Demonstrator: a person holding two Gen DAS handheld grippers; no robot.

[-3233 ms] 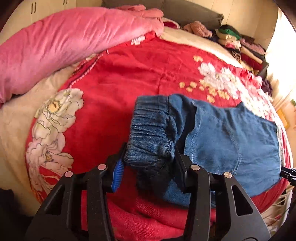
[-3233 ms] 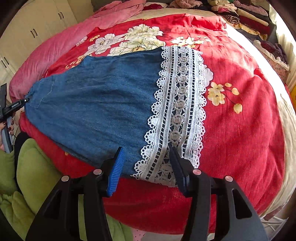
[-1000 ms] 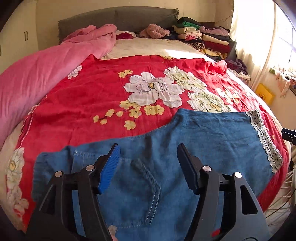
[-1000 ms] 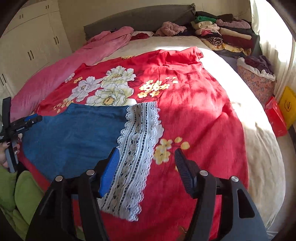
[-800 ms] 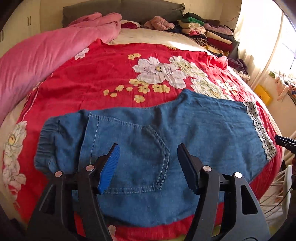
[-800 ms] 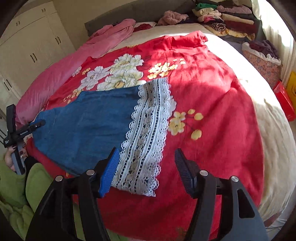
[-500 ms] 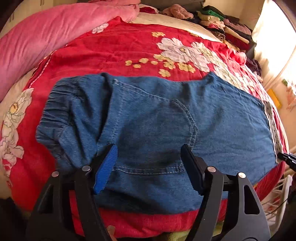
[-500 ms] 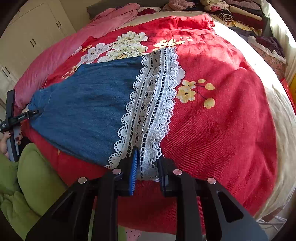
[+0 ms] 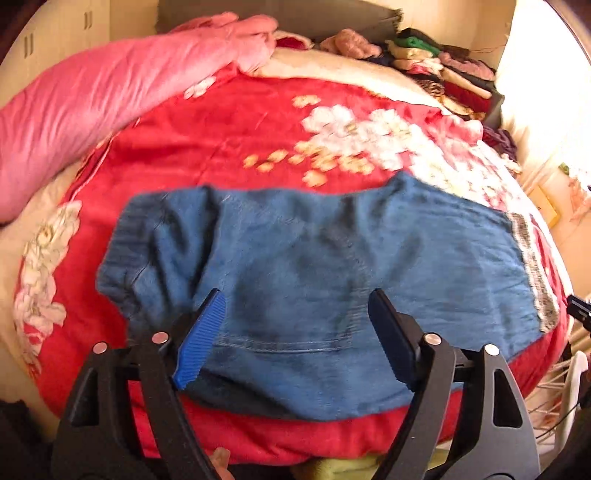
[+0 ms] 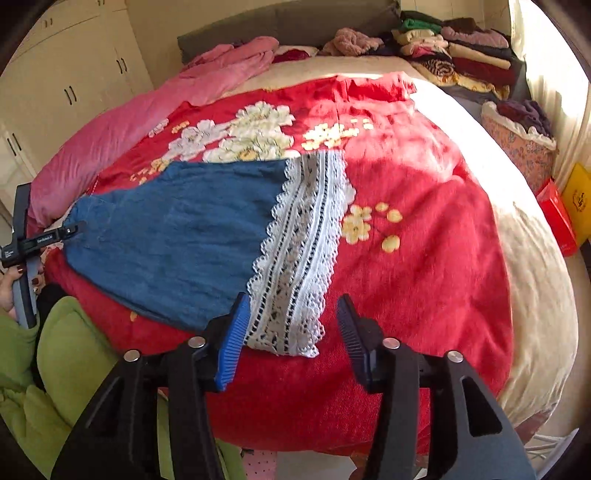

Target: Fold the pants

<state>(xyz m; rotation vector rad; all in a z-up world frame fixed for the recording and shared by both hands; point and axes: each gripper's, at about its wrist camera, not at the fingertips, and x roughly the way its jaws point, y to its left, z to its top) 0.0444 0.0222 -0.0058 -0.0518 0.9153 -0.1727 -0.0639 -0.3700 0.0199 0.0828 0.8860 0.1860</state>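
Blue denim pants with a white lace hem lie flat across the near edge of a red flowered blanket. The elastic waistband is at the left, bunched. My left gripper hovers over the seat of the pants near the back pocket; its jaws are opening, and they press on no cloth. My right gripper is over the near corner of the lace hem, with its jaws opening and the lace lying between them, not pinched. The left gripper also shows in the right wrist view, at the waistband end.
A pink quilt lies along the bed's left side. Folded clothes are stacked by the grey headboard. A patterned basket and red and yellow boxes stand to the right of the bed. Green clothing shows at lower left.
The right gripper was shut on the lace hem half a second ago and has since let go and opened. The left gripper shifted over the pants' seat and spread wider.
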